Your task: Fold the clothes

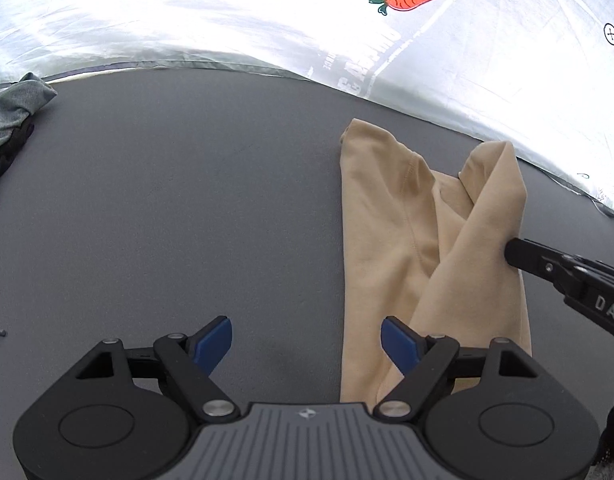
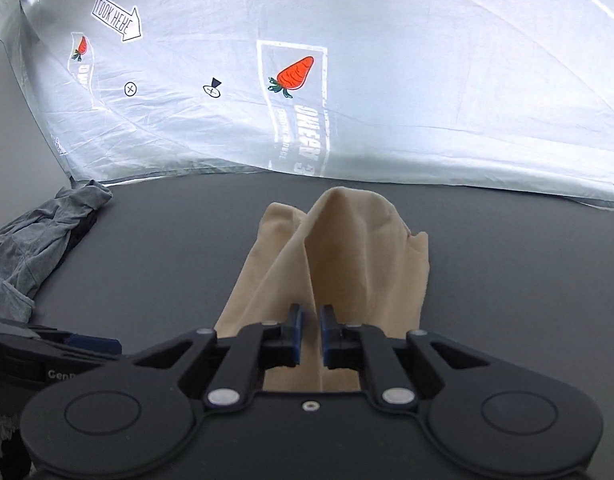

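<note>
The right gripper (image 2: pixel 310 334) has its blue pads (image 2: pixel 295 332) pinched nearly together on a raised ridge of the beige garment (image 2: pixel 347 264), which tents up from the fingertips and drapes back down toward the far edge of the table. The left gripper (image 1: pixel 306 346) stands with its two blue pads (image 1: pixel 213 344) spread wide and nothing between them; its right finger hangs over the near left part of the same garment, whether touching it or just above I cannot tell. The beige garment lies lengthwise on the dark grey tabletop (image 1: pixel 167 200), partly folded into a long strip, with one sleeve seam showing and a lifted flap on the right side (the right gripper's black finger meets that flap in the left wrist view). One beige garment is in hand; a second heap, a crumpled grey garment (image 2: pixel 31 248) with something darker under it, sits well apart at the table's left edge. Behind the table hangs a white printed sheet (image 2: pixel 427 80) showing carrot pictures (image 2: pixel 295 74), small crossed-circle marks and a "LOOK HERE" arrow (image 2: pixel 117 22). No container appears in either view.
</note>
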